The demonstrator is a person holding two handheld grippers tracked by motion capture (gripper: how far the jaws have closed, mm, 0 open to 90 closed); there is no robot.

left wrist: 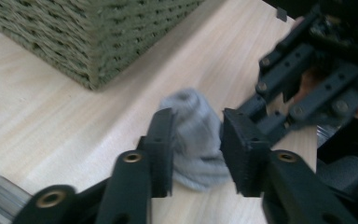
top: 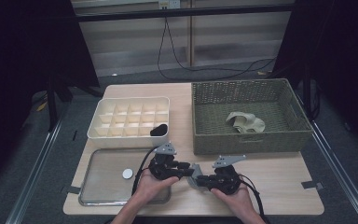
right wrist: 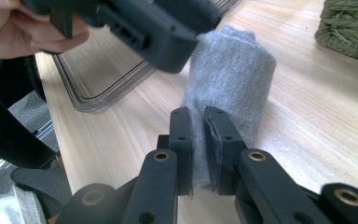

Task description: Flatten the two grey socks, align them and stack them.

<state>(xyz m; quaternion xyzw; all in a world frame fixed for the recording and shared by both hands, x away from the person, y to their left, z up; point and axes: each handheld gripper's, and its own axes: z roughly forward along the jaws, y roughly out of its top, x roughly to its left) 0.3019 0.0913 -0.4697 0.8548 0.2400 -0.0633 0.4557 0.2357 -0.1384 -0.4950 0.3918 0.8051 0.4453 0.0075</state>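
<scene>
A rolled grey sock (right wrist: 233, 70) stands on the wooden table near its front edge, between my two grippers (top: 195, 174). My right gripper (right wrist: 198, 112) is shut on a fold of its fabric at the near side. My left gripper (left wrist: 198, 116) is open, its jaws standing either side of the grey sock (left wrist: 193, 144) without pressing on it. In the high view the left gripper (top: 188, 166) comes in from the left and the right gripper (top: 201, 180) from the right, tips almost meeting. The left gripper's body (right wrist: 158, 28) hangs over the sock's top.
A woven basket (top: 249, 140) at the right holds a beige sock (top: 245, 122). A white compartment box (top: 130, 100) at the left has a black sock (top: 159, 129) in a front cell. A clear tray (top: 102, 191) with a white disc (top: 127, 173) lies at the front left.
</scene>
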